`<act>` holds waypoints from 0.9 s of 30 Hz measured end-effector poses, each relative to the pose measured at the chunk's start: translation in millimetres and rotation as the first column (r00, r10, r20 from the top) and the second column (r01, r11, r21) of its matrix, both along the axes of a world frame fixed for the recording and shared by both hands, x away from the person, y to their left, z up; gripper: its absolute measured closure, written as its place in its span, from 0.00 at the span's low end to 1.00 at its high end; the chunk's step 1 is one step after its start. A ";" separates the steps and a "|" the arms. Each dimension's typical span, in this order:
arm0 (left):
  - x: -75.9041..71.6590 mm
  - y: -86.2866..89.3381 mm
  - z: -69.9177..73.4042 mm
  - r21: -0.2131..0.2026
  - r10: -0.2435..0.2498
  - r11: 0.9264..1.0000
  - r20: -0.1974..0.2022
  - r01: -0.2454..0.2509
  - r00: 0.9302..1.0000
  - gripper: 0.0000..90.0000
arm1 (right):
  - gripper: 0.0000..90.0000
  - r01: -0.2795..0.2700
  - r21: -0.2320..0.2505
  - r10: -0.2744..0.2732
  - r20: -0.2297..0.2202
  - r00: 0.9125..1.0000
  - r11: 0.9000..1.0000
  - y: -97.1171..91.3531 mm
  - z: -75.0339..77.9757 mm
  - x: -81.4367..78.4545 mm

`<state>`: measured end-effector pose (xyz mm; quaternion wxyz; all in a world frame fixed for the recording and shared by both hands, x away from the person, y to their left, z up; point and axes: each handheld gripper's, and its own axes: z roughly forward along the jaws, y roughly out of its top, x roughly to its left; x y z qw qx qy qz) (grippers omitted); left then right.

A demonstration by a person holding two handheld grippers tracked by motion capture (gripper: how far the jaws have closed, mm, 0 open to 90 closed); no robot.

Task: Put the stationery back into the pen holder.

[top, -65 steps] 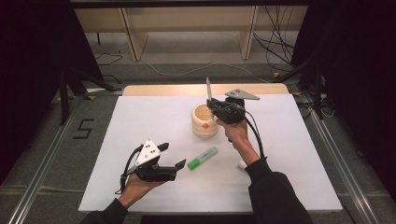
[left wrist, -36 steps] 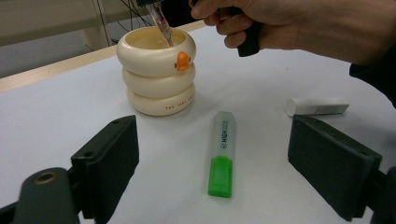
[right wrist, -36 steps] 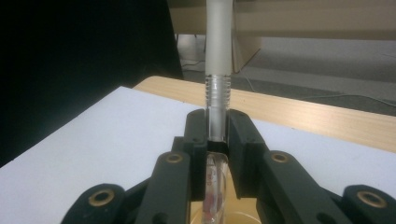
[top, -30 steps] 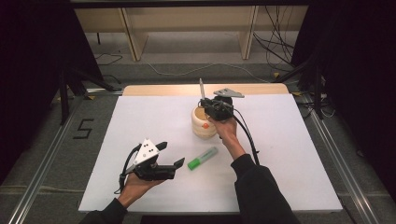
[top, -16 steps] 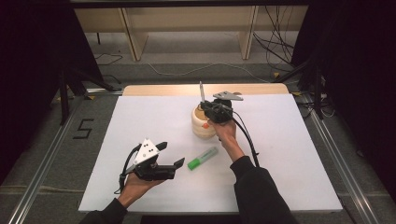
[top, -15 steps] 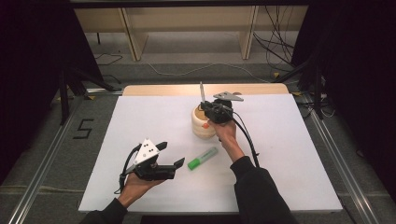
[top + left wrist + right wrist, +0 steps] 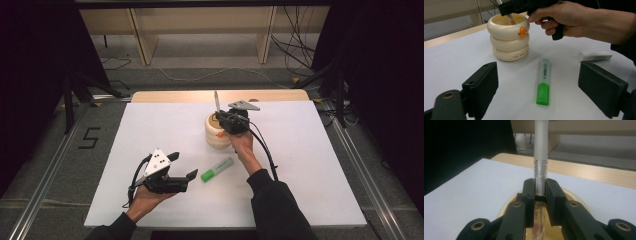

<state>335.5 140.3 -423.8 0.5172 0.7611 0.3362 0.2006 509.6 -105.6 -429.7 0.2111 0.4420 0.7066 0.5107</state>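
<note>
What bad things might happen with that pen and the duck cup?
The right gripper pinches the clear pen upright over the cream ring-shaped holder with an orange beak. If released off-centre, the pen might hit the rim and fall out. Pushing down or sideways could tip the holder. The green highlighter lies near and may roll if bumped.
</note>
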 end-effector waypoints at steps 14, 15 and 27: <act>0.5 0.5 -0.4 0.001 0.002 1.000 -0.001 -0.002 1.000 0.18 | 0.45 -0.004 -0.008 0.004 -0.022 1.000 1.000 -7.6 7.7 -7.1; 0.4 0.4 -0.4 0.001 0.002 1.000 -0.001 -0.002 1.000 0.18 | 0.41 -0.005 -0.002 0.005 -0.016 1.000 1.000 -12.9 14.0 -10.1; 1.2 0.3 -1.7 -0.001 0.004 1.000 -0.005 -0.004 1.000 0.18 | 0.33 -0.089 -0.046 0.087 -0.035 0.996 0.995 -48.5 34.6 -29.5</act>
